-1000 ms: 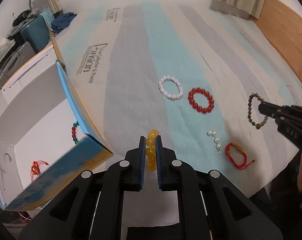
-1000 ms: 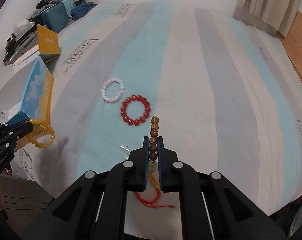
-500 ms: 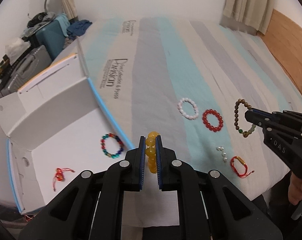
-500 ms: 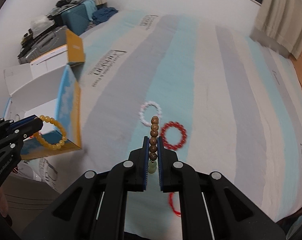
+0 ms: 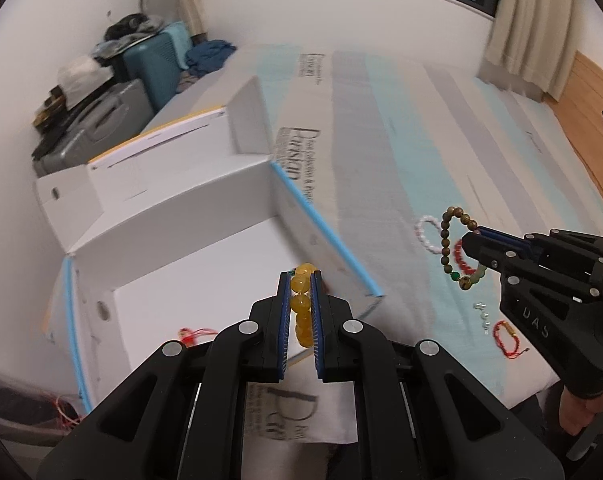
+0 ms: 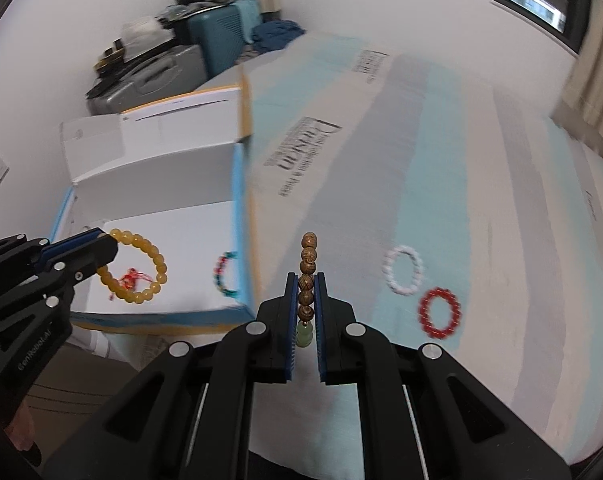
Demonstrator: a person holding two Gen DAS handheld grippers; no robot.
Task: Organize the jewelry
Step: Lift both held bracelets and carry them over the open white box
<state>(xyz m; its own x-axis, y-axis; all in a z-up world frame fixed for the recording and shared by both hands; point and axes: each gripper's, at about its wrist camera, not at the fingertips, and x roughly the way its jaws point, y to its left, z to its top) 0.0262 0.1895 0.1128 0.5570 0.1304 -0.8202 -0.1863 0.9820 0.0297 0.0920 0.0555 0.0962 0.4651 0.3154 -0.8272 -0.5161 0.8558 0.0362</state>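
My left gripper [image 5: 301,280] is shut on a yellow bead bracelet [image 5: 302,304] and holds it over the open white box [image 5: 205,264]; from the right wrist view the bracelet [image 6: 139,266] hangs above the box floor. My right gripper [image 6: 307,278] is shut on a brown wooden bead bracelet [image 6: 307,280] with a green pendant, above the bed just right of the box; it also shows in the left wrist view [image 5: 457,248]. A multicolour bracelet [image 6: 223,274] and a red cord bracelet [image 5: 191,334] lie inside the box.
On the striped bedspread [image 6: 441,184] lie a white bead bracelet [image 6: 403,270], a red bead bracelet [image 6: 439,312], small pearls [image 5: 483,314] and a red cord bracelet [image 5: 507,338]. Suitcases [image 5: 101,124] stand by the wall at the left.
Both grippers have moved left toward the box, carrying their bracelets. The yellow bracelet now hangs over the box interior, and the brown bracelet is close to the box's right wall.
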